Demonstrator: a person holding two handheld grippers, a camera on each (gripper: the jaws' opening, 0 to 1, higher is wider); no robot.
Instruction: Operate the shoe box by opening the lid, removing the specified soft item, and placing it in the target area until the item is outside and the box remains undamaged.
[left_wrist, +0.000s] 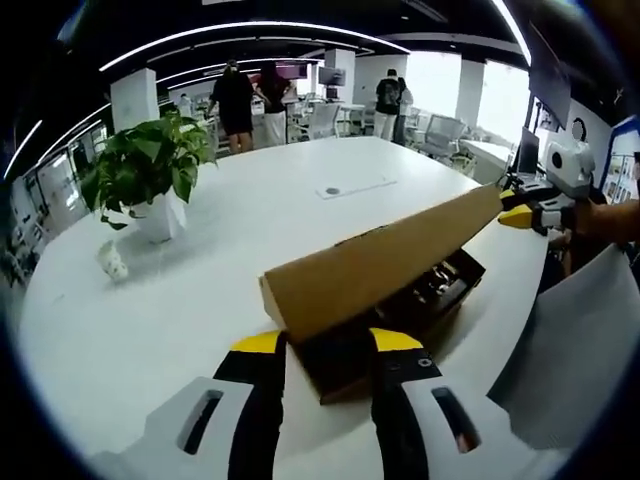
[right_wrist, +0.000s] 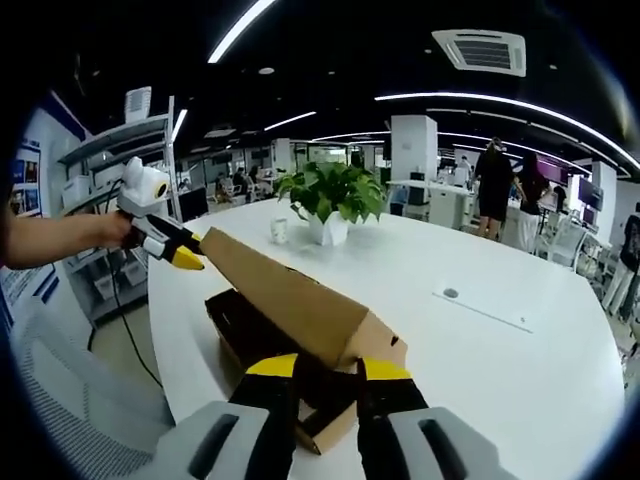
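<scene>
- Brown cardboard lid (left_wrist: 385, 262) of shoe box (left_wrist: 400, 320) is raised at an angle, hinged open over the dark box body; box sits on white desk (left_wrist: 200, 290) near its edge.
- Left gripper view: left hand-held gripper (left_wrist: 328, 342) at near end of box, yellow-tipped jaws standing apart w/ the lid/box corner between them; can't tell if they actually pinch it.
- Same view, far end: right hand-held gripper (left_wrist: 520, 215) touches the lid's far corner, held by a person's hand.
- Right gripper view: right hand-held gripper (right_wrist: 328, 368) at its end of shoe box (right_wrist: 270, 330), jaws apart, straddling the corner of lid (right_wrist: 290, 295); grip not confirmable.
- Same view: left hand-held gripper (right_wrist: 190, 258) at the lid's far tip, yellow tips closed to a point at the cardboard edge; arm comes in from the view's left.
- Box interior: dark contents partly visible under lid in left gripper view, too shadowed to ID the soft item.
- Potted plant (left_wrist: 150, 170) in white pot on desk, well apart from box; small white cup (left_wrist: 112, 262) just beside it. Plant (right_wrist: 332, 195) & cup (right_wrist: 279, 231) also in right gripper view.
- Bkgd: several people (left_wrist: 236, 100) standing in open office, chairs, ceiling strip lights.
</scene>
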